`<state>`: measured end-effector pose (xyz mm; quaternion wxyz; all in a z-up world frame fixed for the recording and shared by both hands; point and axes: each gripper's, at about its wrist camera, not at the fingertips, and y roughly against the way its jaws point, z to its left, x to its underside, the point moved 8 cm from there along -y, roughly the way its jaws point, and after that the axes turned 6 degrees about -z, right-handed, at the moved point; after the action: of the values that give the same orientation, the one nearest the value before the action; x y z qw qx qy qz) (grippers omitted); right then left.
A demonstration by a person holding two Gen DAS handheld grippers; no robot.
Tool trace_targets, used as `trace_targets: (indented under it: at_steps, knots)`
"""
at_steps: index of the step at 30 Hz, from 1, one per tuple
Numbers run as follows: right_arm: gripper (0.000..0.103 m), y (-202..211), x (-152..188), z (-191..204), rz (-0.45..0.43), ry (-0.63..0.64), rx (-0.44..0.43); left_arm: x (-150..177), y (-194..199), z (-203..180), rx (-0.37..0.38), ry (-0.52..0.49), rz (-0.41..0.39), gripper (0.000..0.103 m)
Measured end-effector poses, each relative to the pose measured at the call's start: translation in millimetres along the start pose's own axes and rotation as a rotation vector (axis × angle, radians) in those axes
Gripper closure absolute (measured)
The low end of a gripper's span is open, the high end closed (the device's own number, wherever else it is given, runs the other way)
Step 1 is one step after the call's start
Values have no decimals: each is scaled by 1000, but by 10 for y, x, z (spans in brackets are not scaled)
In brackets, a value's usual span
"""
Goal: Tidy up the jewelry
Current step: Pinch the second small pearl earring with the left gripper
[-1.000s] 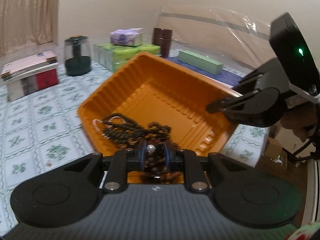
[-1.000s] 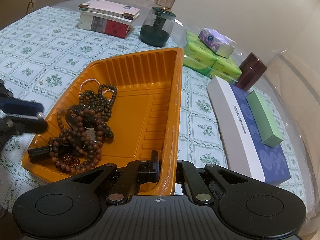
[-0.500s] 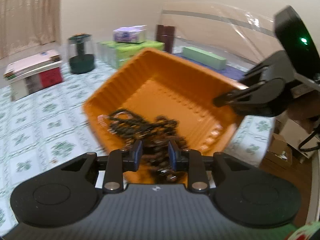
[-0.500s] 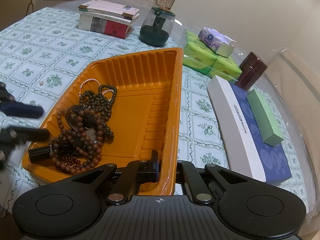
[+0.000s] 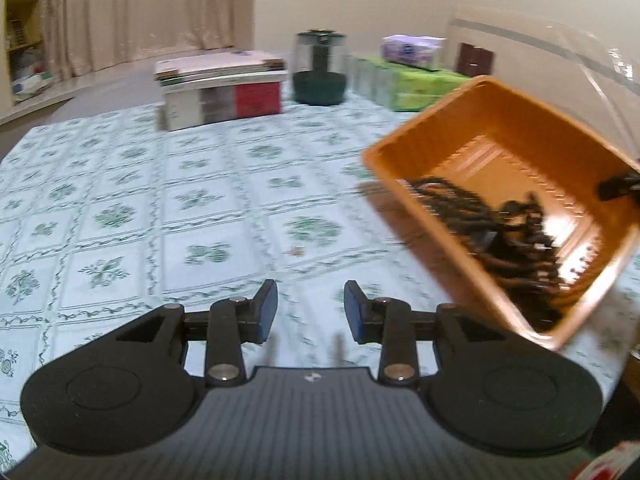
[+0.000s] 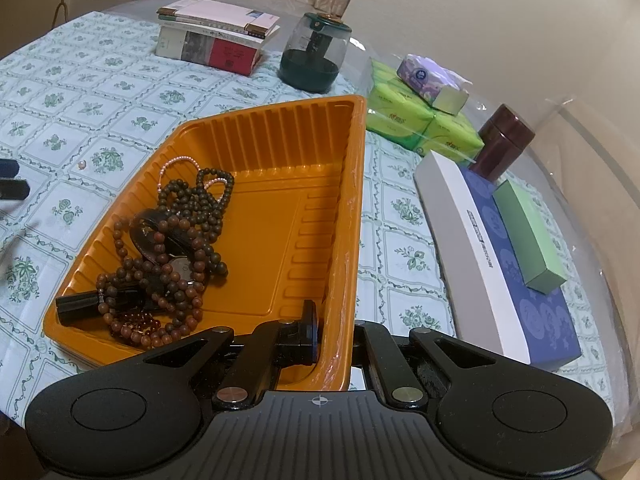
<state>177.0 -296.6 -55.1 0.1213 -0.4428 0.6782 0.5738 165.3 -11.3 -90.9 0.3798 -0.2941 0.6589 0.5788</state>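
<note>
Roughly, orange tray long axis runs away.

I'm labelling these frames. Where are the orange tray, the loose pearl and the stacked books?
orange tray (image 6: 348,200), right wrist view, right wall.
loose pearl (image 6: 81,165), right wrist view, its centre.
stacked books (image 6: 212,46), right wrist view, front spines.

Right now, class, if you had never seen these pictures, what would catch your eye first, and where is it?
The bright orange tray on the patterned tablecloth stands out first, with a tangle of dark bead strings heaped in its near left end. The right tongs are clamped on the tray's near wall. The left tongs are open and empty above the cloth, left of the tray.
</note>
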Motion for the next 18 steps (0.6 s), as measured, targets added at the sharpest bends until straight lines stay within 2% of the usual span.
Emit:
trace_targets:
  at_steps: [8, 18]
  knots:
    - [100, -2, 9, -4, 4, -3, -2, -52, -402, 68, -27, 18, -3, 71]
    - [100, -9, 20, -31, 9, -13, -9, -88, -810, -6, -46, -42, -3, 71]
